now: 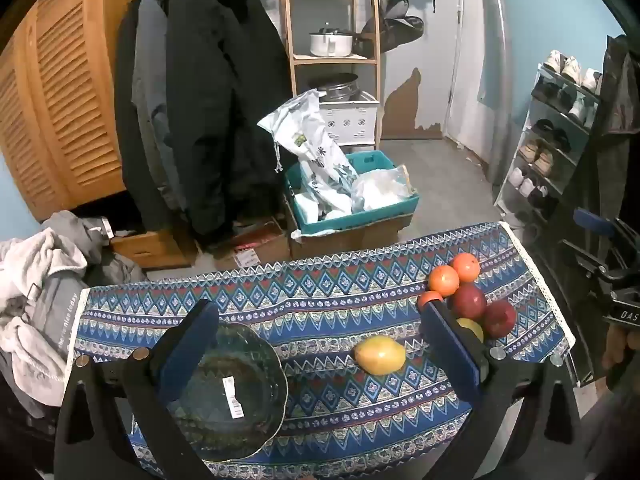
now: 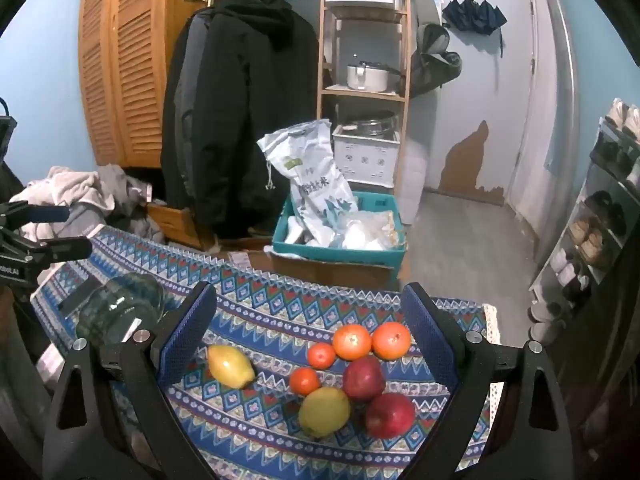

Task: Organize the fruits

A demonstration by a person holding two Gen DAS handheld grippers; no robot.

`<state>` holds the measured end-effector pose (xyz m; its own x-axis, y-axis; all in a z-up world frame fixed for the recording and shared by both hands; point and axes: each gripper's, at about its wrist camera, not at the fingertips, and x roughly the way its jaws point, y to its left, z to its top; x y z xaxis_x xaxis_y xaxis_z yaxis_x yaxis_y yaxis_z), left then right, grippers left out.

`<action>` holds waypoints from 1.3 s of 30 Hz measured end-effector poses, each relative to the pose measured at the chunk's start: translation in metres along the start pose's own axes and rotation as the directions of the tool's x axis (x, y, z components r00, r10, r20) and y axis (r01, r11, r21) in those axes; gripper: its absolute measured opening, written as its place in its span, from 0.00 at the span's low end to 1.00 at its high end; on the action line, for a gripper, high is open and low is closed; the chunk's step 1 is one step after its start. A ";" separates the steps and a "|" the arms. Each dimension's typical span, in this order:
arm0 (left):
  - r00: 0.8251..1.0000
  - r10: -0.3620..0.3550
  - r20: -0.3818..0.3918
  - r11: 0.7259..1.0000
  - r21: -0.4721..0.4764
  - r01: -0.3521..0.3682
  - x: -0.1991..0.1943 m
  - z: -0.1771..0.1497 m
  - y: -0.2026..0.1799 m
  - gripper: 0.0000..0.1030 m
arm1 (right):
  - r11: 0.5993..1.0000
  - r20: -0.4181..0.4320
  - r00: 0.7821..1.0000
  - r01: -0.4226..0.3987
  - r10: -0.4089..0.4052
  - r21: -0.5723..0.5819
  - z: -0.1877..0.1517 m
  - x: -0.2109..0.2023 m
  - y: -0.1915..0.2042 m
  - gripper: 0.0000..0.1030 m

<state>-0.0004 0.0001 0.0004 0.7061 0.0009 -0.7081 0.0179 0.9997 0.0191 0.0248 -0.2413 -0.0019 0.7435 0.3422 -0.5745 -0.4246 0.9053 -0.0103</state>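
Both tools, left tool [image 1: 316, 344] and right tool [image 2: 310, 332], gape empty; sorting unstarted; next, seize the lone lemon [image 2: 230, 366] for the glass bowl [image 1: 236, 396].

Dim indoor light, cool bluish cast, both wrist views.
Fisheye bending curves the walls; corners fall black. Soft shadows lie under the fruit [image 2: 352, 376]; detail is slightly soft throughout.

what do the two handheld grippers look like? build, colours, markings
Both match: the left gripper and right gripper have black plastic frames with triangular cut-outs, round silver bolt heads at the pivots, and flat fingers faced with textured blue pads. Seen from the left camera, the right unit's side carries white lettering, only partly readable. No cables or sleeves are clearly visible.
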 end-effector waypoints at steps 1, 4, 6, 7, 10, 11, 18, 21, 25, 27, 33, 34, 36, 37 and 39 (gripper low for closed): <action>1.000 0.002 0.002 1.000 0.001 -0.002 0.000 0.000 0.000 0.99 | 1.000 0.003 1.000 0.002 -0.002 -0.002 0.000 0.000 0.000 0.89; 1.000 0.011 0.003 1.000 0.010 -0.011 -0.001 0.002 -0.001 0.99 | 1.000 0.008 1.000 0.002 -0.002 -0.004 0.000 -0.001 -0.002 0.89; 1.000 0.010 0.000 1.000 0.004 -0.010 -0.001 0.004 0.002 0.99 | 1.000 0.010 1.000 0.003 -0.003 -0.006 -0.001 -0.002 -0.003 0.89; 1.000 0.015 0.009 1.000 0.010 -0.015 -0.002 0.004 0.000 0.99 | 1.000 0.011 1.000 0.005 -0.005 -0.006 -0.001 -0.002 -0.004 0.89; 1.000 -0.001 0.005 1.000 0.008 0.001 -0.001 0.004 0.001 0.99 | 1.000 0.001 1.000 0.007 -0.007 -0.014 0.000 -0.002 0.003 0.89; 1.000 -0.004 0.006 1.000 0.011 0.004 0.000 0.002 0.000 0.99 | 1.000 0.001 1.000 0.007 -0.007 -0.014 0.000 -0.002 0.003 0.89; 1.000 -0.006 0.018 1.000 0.029 0.005 -0.003 0.001 -0.006 0.99 | 1.000 -0.001 1.000 0.004 -0.004 -0.012 -0.001 -0.001 0.002 0.89; 1.000 0.002 0.022 1.000 0.028 -0.002 -0.004 0.003 -0.006 0.99 | 1.000 -0.001 1.000 0.003 -0.003 -0.011 -0.001 -0.001 0.002 0.89; 1.000 -0.006 0.021 1.000 0.023 0.005 -0.003 0.003 -0.005 0.99 | 1.000 -0.003 1.000 0.001 -0.001 -0.012 -0.002 -0.003 0.004 0.89; 1.000 -0.010 0.021 1.000 0.024 0.009 -0.003 0.003 -0.005 0.99 | 1.000 -0.003 1.000 0.002 -0.002 -0.012 -0.003 -0.002 0.004 0.89; 1.000 -0.014 0.025 1.000 0.027 0.013 -0.004 0.000 -0.007 0.99 | 1.000 -0.004 1.000 0.001 -0.001 -0.012 -0.003 -0.002 0.003 0.89; 1.000 -0.010 0.026 1.000 0.029 0.010 -0.004 0.000 -0.008 0.99 | 1.000 -0.005 1.000 0.001 -0.002 -0.012 -0.003 -0.002 0.003 0.89; 1.000 -0.008 0.028 0.999 0.033 0.008 -0.004 -0.001 -0.009 0.99 | 1.000 -0.004 1.000 0.002 -0.002 -0.013 -0.003 -0.002 0.003 0.89; 1.000 -0.011 0.028 0.999 0.034 0.010 -0.004 -0.001 -0.009 0.99 | 1.000 -0.005 1.000 0.002 -0.002 -0.013 -0.003 -0.002 0.003 0.89; 1.000 -0.010 0.028 0.999 0.033 0.009 -0.004 -0.001 -0.010 0.99 | 1.000 -0.005 1.000 0.001 -0.001 -0.012 -0.003 -0.002 0.004 0.89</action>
<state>-0.0043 -0.0096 0.0024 0.7257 -0.0096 -0.6879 0.0477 0.9982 0.0364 0.0204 -0.2395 -0.0034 0.7417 0.3399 -0.5782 -0.4298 0.9027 -0.0206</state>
